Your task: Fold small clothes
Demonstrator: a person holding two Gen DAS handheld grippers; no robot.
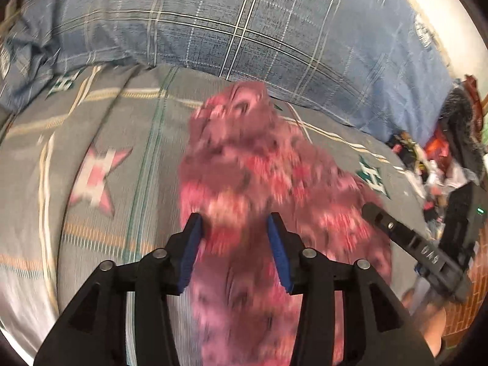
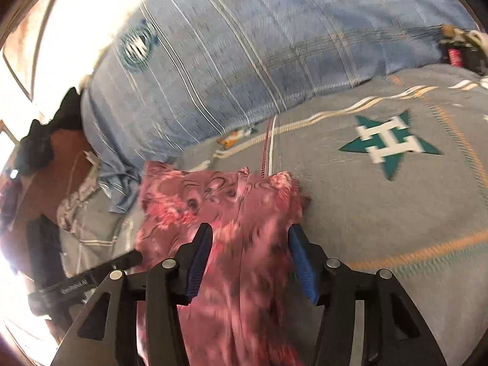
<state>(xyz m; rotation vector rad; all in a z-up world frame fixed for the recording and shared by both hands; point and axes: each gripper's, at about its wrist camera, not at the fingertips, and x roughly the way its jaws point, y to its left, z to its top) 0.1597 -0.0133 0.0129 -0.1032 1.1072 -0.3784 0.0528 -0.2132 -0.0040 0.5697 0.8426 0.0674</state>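
Observation:
A pink and red patterned garment [image 1: 244,164] lies blurred on the grey bed cover [image 1: 122,140]. My left gripper [image 1: 233,228] hovers over its near part, blue pads apart, cloth showing between and beneath them without being pinched. In the right wrist view the same garment [image 2: 219,195] spreads from under my right gripper [image 2: 250,241] towards the blue bedding. Those pads also stand apart, and the cloth runs on under the left finger. Each gripper's black fingers [image 1: 396,228] [image 2: 122,259] reach into the other's view, beside the garment.
A blue plaid quilt [image 1: 244,30] is heaped along the far side of the bed. The cover bears a teal star [image 2: 390,143] and a pink star [image 1: 94,180]. Dark clothes and clutter [image 1: 439,158] pile up at the bed's edge, and a brown surface [image 2: 61,167] lies there too.

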